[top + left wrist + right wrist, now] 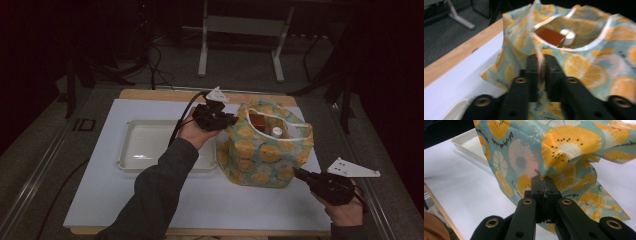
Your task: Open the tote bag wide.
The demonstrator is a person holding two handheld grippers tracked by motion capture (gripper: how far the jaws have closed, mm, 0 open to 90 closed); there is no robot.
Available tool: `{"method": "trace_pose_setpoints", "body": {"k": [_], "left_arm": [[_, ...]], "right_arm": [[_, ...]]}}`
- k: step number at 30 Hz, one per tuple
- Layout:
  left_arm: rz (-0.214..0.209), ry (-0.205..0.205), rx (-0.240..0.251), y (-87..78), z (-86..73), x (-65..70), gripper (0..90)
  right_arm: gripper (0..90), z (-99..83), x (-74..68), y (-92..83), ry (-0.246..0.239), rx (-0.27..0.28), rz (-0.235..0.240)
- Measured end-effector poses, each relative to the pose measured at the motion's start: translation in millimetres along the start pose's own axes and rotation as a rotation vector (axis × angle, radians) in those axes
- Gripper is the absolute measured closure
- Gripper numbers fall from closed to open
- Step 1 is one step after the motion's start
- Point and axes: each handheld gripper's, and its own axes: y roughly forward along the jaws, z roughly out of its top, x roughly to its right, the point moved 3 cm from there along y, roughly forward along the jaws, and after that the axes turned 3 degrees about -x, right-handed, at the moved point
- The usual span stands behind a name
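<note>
The counter [150, 93] has a wooden top whose light edge shows along the far side and the near side. A white sheet [200, 200] covers nearly all of it. Directly on that sheet lie two things. A shallow white tray [131, 150] sits just left of the left tool [231, 120], beneath the forearm that carries it. A fabric bag printed with orange slices [260, 157] stands between the two tools, right of the left one and beyond the right tool [299, 173], its side just beside the tray's right rim. In the right gripper view the bag's lower corner spreads flat on the sheet [461, 182].
</note>
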Motion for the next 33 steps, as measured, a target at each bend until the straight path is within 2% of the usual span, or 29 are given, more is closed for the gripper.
{"method": "trace_pose_setpoints", "body": {"k": [7,11,14,18,22,27,31,33], "left_arm": [[-0.037,0.061,0.084,-26.2,9.9,18.1,88.0],[-0.07,0.111,0.113,-38.8,9.5,33.2,87.7],[-0.089,0.154,0.12,-46.9,6.8,44.9,87.5],[-0.118,0.192,0.105,-50.4,-0.2,58.0,87.2],[-0.126,0.207,0.075,-46.8,-11.4,63.9,86.9],[-0.156,0.198,0.058,-40.7,-28.3,68.3,86.8],[-0.178,0.191,0.024,-32.0,-44.4,70.0,86.8],[-0.189,0.184,-0.008,-26.4,-52.1,68.3,86.1]], "right_arm": [[89.1,-2.6,0.8,-0.7,-0.003,-0.004,0.0],[89.1,-6.8,2.1,5.7,0.009,-0.021,-0.003],[89.1,-10.0,2.3,11.8,0.0,-0.045,-0.017],[89.0,-12.5,3.6,20.0,0.008,-0.063,-0.02],[88.7,-16.8,4.6,27.6,0.024,-0.081,-0.023],[88.5,-23.8,6.1,35.4,0.039,-0.102,-0.031],[88.6,-28.0,8.6,41.6,0.055,-0.121,-0.039],[88.7,-30.1,10.4,44.4,0.067,-0.129,-0.041]]}}
